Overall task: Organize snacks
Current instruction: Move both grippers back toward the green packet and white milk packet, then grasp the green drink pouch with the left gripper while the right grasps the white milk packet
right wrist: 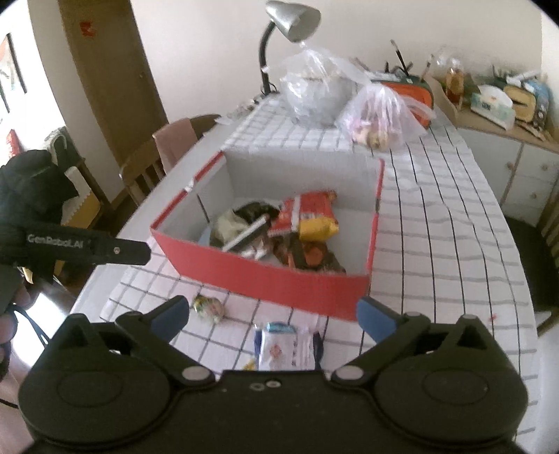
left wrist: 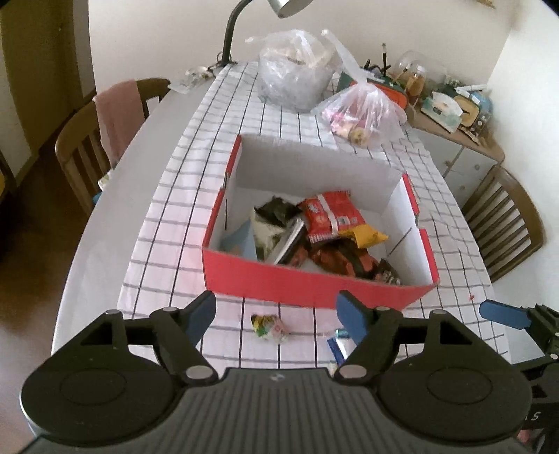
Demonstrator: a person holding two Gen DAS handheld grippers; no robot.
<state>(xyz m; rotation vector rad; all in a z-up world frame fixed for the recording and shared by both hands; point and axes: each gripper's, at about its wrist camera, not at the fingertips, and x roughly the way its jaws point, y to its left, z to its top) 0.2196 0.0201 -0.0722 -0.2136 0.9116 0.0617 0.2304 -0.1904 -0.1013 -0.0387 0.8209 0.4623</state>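
The left tool [left wrist: 276, 314] is open, with nothing between its blue fingers [left wrist: 353, 314]. It hangs over the near edge of the counter [left wrist: 87, 265]. A small candy [left wrist: 269, 327] lies on the checked cloth [left wrist: 167, 244] right between its fingers, not touched.

The right tool [right wrist: 272, 314] is wide open and holds nothing too. A white packet [right wrist: 284, 349] lies on the cloth just under it, at 6 o'clock from the box [right wrist: 265, 279]. The candy sits at 9 o'clock from the packet.

The red box stands just past both tools, at 12 o'clock. Inside it lie the snacks [left wrist: 332, 216]: a red and yellow bag on top, with dark packets around it.

Farther at 12 o'clock are two plastic bags [left wrist: 297, 77] and a lamp [left wrist: 237, 31]. A chair [left wrist: 87, 146] stands at 10 o'clock and a cabinet [right wrist: 517, 153] at 2 o'clock.
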